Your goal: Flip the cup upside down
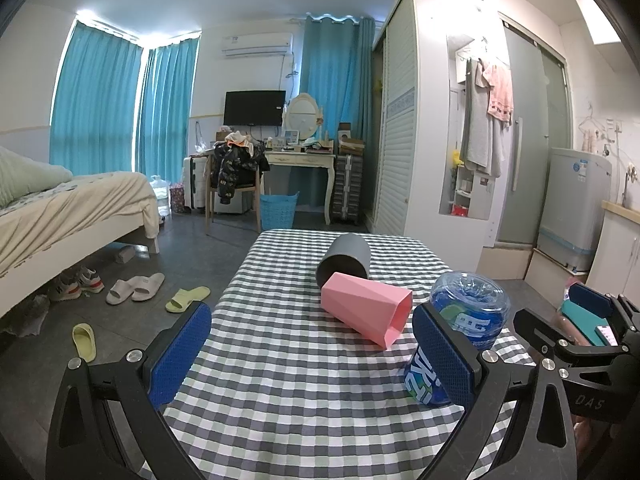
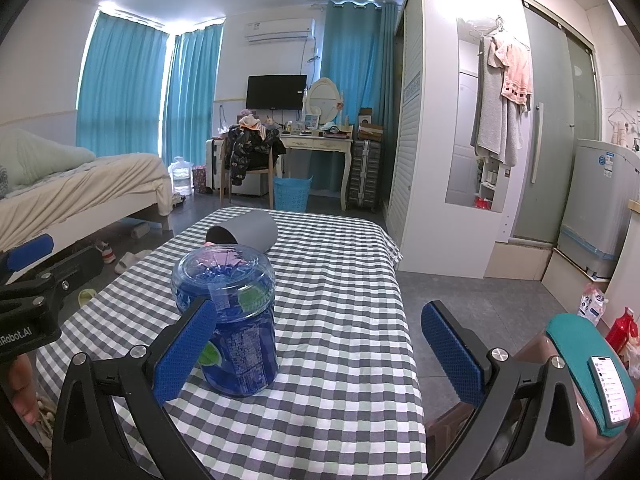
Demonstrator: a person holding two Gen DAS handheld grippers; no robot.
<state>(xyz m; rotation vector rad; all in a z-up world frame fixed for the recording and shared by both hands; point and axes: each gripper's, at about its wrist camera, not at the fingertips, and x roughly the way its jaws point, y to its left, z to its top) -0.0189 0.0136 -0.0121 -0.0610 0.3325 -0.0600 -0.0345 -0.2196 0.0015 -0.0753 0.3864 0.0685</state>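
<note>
A pink faceted cup (image 1: 366, 311) lies on its side on the checkered table (image 1: 280, 380), mouth toward the right. A grey cup (image 1: 346, 261) lies on its side just behind it; it also shows in the right wrist view (image 2: 250, 232). My left gripper (image 1: 316, 360) is open and empty, low over the table in front of the pink cup. My right gripper (image 2: 320, 352) is open and empty at the table's right edge. In its view the pink cup is mostly hidden behind a blue plastic jar (image 2: 232, 320).
The blue jar (image 1: 460, 332) stands on the table right of the pink cup, close to my left gripper's right finger (image 1: 444, 356). The table's right edge (image 2: 404, 320) drops to the floor. A bed (image 1: 72, 208) stands at the left, with slippers (image 1: 136, 288) on the floor.
</note>
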